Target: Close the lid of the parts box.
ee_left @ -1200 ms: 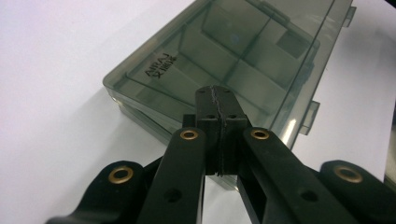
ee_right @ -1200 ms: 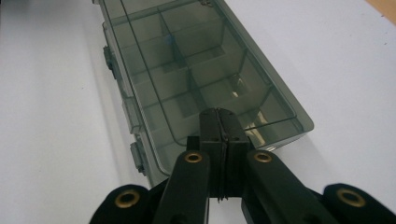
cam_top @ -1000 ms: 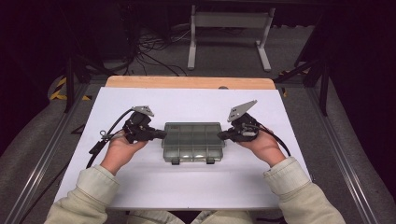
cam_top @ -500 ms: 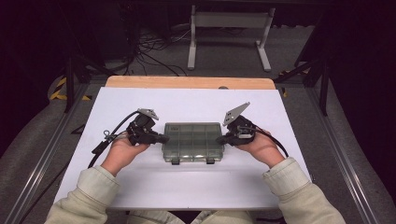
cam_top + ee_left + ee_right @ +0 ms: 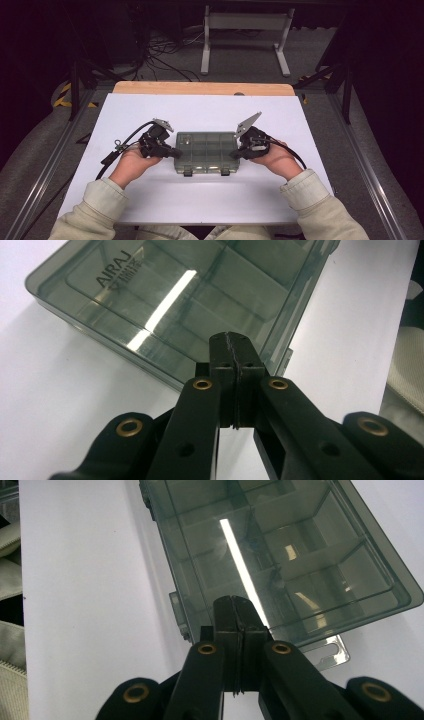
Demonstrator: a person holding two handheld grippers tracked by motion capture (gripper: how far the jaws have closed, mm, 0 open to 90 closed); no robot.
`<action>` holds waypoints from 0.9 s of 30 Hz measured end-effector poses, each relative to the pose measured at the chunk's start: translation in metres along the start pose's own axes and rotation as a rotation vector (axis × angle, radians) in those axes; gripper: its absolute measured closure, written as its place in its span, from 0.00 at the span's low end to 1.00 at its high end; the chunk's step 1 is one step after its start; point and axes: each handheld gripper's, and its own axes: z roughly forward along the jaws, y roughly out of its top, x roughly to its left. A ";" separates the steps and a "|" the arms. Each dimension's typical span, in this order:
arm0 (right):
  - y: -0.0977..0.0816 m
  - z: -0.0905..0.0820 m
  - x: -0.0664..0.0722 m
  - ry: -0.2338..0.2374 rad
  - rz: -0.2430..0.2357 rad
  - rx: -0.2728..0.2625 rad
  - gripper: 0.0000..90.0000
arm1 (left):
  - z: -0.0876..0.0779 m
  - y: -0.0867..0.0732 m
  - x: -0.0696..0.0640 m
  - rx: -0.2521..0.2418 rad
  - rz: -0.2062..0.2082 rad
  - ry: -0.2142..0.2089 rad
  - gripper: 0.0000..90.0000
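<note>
High view: box [image 5: 205,152] lies mid-worktop [image 5: 200,200], left tool [image 5: 176,153] and right tool [image 5: 234,154] at its ends. Left tool view: clenched, empty. Right tool view: likewise. Likely light, rigid, slick plastic; grip the end walls.

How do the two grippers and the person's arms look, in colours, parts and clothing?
Both the left gripper and the right gripper are black, each with a grey three-cornered plate on top and a black cable trailing behind. In the gripper views, the jaws are black bars with brass-coloured rivets. The person wears cream-coloured sleeves with ribbed cuffs; the hands are bare.
</note>
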 end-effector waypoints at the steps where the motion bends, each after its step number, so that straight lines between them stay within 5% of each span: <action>1: 0.000 0.000 0.000 0.000 0.000 0.000 1.00 | 0.001 0.000 0.000 0.009 -0.001 -0.004 1.00; 27: -0.004 0.010 0.005 -0.012 0.009 0.016 1.00 | 0.009 0.000 -0.005 0.041 0.049 0.018 1.00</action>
